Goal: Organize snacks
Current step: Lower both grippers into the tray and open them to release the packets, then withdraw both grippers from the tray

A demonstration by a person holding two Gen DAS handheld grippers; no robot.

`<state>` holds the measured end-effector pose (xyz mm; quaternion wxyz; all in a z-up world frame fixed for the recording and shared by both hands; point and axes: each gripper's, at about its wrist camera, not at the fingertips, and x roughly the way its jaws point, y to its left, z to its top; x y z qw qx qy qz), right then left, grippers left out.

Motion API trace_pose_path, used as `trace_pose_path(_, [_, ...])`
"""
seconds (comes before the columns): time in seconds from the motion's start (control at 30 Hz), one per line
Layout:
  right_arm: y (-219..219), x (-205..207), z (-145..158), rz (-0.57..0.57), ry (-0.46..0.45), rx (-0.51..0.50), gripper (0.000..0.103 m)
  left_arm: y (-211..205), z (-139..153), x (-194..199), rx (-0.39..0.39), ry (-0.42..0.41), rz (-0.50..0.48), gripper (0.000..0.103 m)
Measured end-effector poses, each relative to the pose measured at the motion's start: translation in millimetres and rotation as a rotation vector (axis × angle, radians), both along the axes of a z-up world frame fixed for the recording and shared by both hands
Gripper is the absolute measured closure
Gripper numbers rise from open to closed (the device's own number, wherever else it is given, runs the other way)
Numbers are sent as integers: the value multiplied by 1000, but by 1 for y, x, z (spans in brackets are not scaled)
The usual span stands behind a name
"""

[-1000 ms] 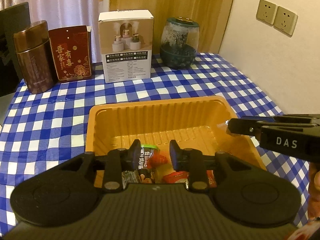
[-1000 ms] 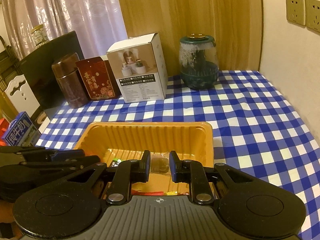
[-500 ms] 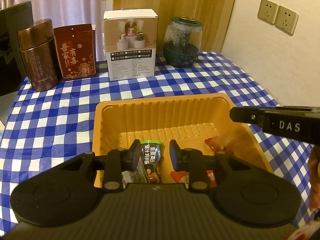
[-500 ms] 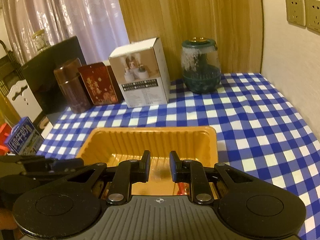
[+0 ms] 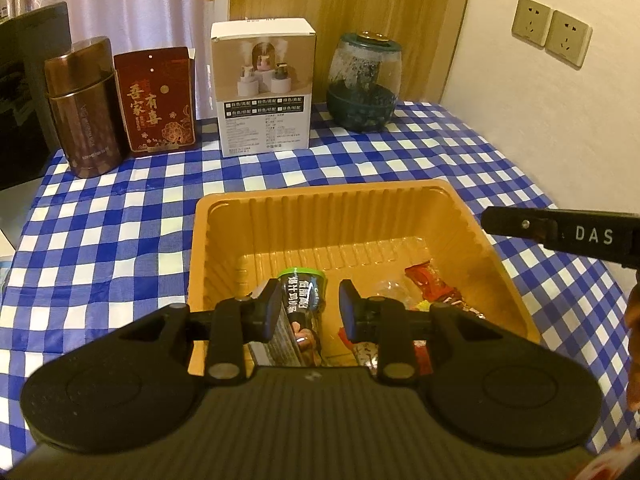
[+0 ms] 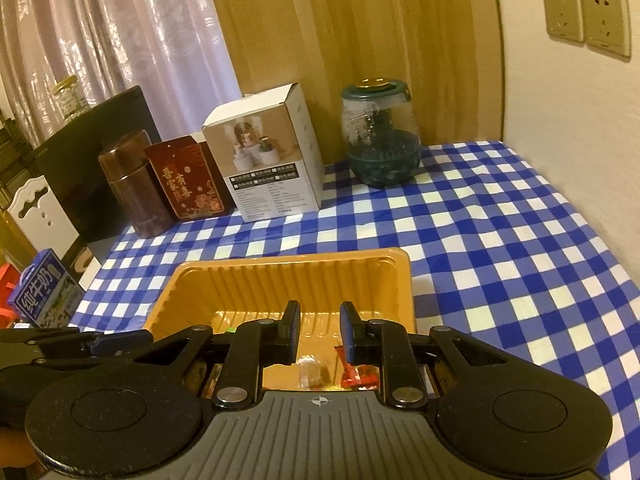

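Since a second ago the green-topped snack packet point(image 5: 302, 300) has slid into view between the left gripper's point(image 5: 308, 310) fingers, lying in the orange tray point(image 5: 320, 204) on checked cloth point(image 5: 120, 208); whether it's gripped is unclear. Only the right gripper's point(image 6: 319, 332) view, jaws nearly together and empty, shows the milk carton point(image 6: 40, 292) far left.

Green-topped packet point(image 5: 301, 312): lower end hidden behind the left gripper's point(image 5: 308, 312) body.
Red wrappers point(image 5: 430, 286): near ends covered by the same gripper; print too small to read.
Right gripper point(image 5: 560, 236): cut off at the picture's right edge.
Clear-wrapped sweet point(image 6: 310, 372): blurred, possibly a candy.
Milk carton point(image 6: 42, 290): partly cropped at left.
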<state>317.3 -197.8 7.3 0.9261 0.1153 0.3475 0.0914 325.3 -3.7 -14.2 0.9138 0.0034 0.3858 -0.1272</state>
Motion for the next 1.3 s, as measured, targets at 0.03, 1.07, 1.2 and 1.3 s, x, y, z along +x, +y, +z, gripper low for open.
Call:
trace_pose_path(0.03, [-1, -4, 2, -3, -3, -1, 81, 0, 1, -2, -1, 0, 1, 76])
trace_pose_path(1.07, [-17, -163, 12, -23, 38, -8, 46, 22, 10, -145, 1, 26, 34, 53])
trace_pose_path(1.2, [-13, -173, 2, 10, 55, -39, 40, 23, -1, -162, 29, 29, -12, 33])
trace_pose_path(1.3, [-11, -175, -6, 36, 66, -65, 40, 23, -11, -169, 50, 34, -55, 28])
